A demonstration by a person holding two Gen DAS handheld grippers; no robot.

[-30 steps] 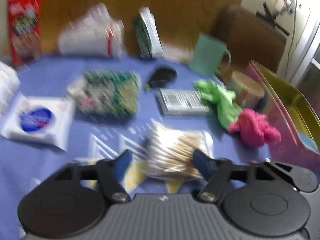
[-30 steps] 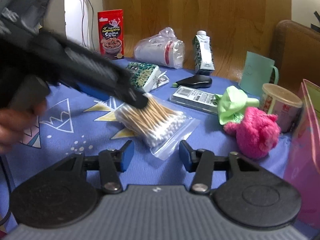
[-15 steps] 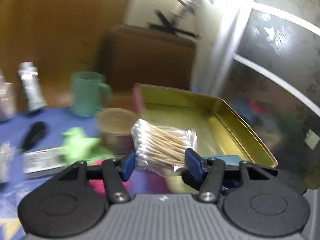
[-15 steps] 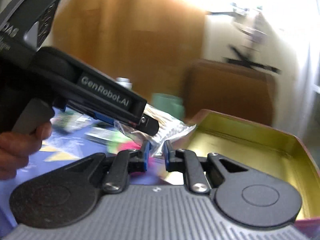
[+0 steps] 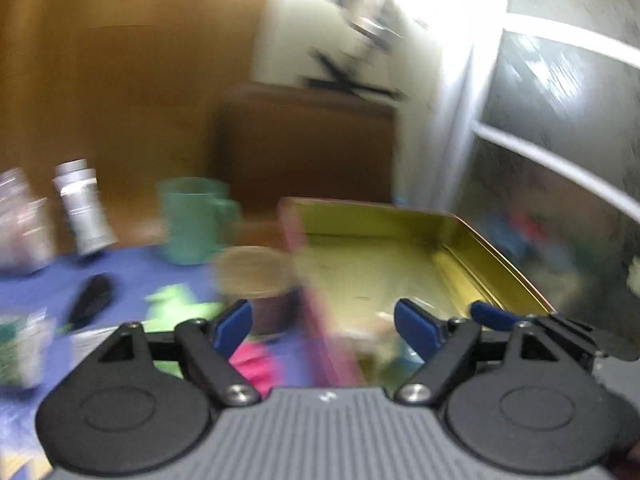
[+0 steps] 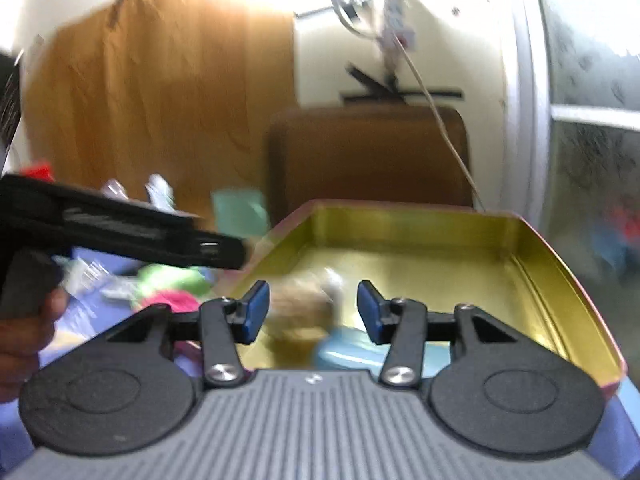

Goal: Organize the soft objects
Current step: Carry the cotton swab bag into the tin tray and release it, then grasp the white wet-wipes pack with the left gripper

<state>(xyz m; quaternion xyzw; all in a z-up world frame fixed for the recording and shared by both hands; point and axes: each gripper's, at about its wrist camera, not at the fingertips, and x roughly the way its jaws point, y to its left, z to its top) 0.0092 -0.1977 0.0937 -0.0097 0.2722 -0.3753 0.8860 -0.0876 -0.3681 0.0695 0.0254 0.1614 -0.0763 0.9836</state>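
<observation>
left tongs (image 5: 322, 320): jaws have just been opening, now spread wide, nothing pinched
right tongs (image 6: 310, 312): jaws have just been opening too, spread, pads off the bag
swab bag (image 6: 308, 312): blurred, in the gold tin (image 6: 532, 248), between and just beyond right jaws; long axis unreadable
next targets: pink plush (image 5: 254, 360) and green plush (image 5: 176, 304) on the cloth, left of the tin
nearer: left tongs, plush sits just under its left pad
judgement: swing left tongs leftward next
</observation>
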